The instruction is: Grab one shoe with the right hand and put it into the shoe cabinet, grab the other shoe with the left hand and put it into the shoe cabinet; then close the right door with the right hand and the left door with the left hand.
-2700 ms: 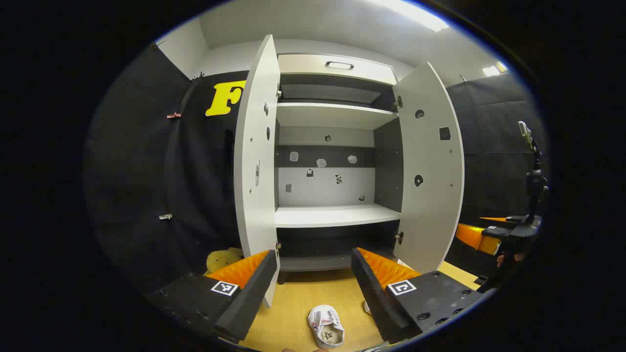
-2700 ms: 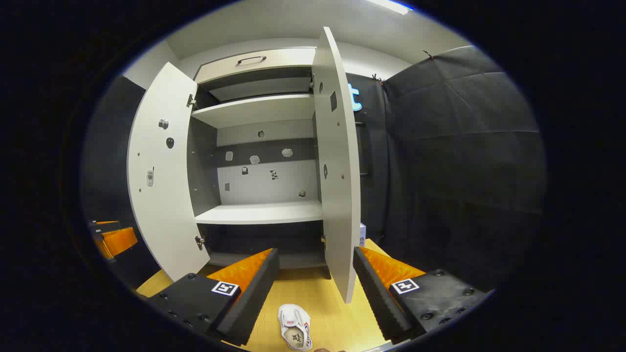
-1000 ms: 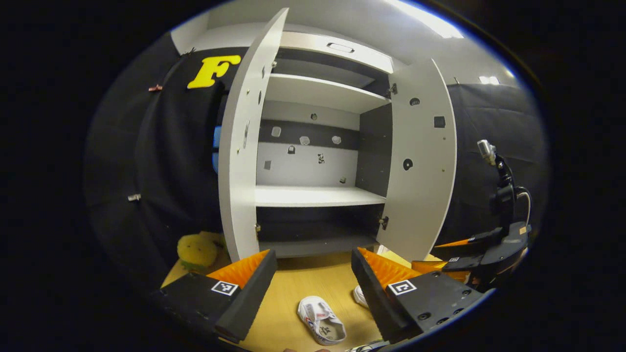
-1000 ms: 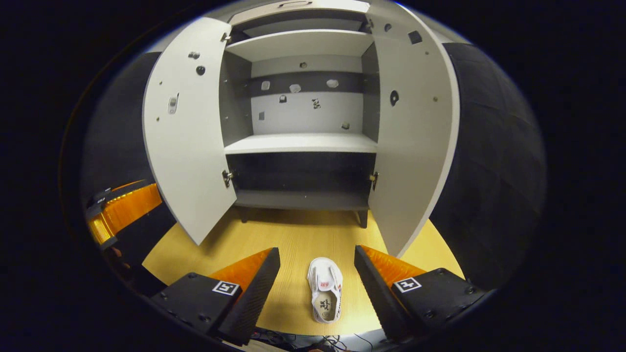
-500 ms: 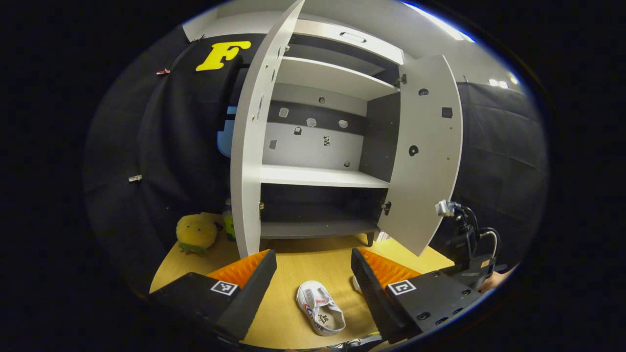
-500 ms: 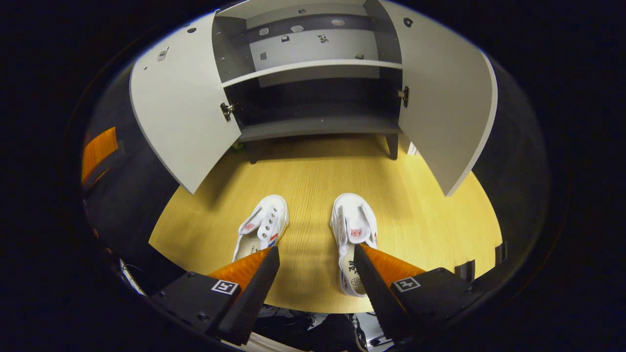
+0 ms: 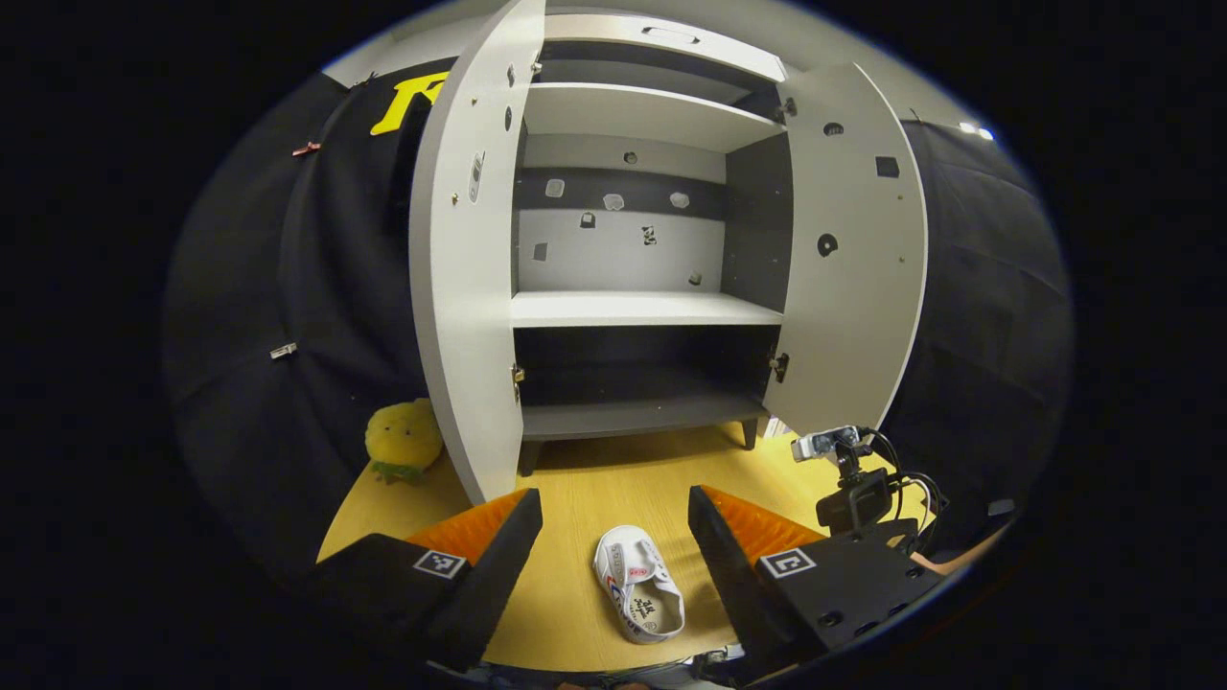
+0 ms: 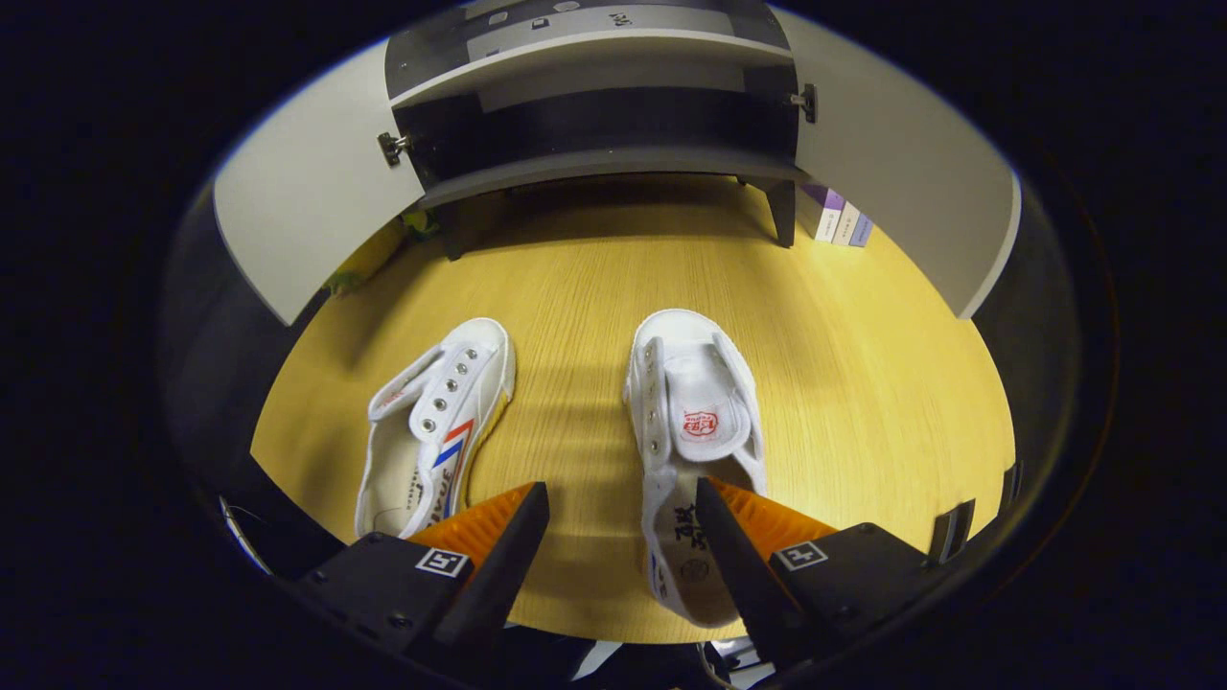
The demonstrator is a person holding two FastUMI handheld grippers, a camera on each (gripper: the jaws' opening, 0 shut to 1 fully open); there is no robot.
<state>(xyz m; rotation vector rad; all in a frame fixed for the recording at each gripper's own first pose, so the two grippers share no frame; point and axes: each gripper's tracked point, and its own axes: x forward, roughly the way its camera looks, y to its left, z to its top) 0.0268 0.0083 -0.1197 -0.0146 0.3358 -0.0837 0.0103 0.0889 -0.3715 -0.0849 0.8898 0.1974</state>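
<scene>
While the right hand-held gripper (image 8: 621, 522) hangs open, the right shoe (image 8: 692, 431) lies by its right finger.

1. Right shoe (image 8: 693, 422): a red patch on the tongue and dark print on the insole, both too small to read.
2. Left shoe (image 8: 436, 422): dark side lettering, not legible.
</scene>
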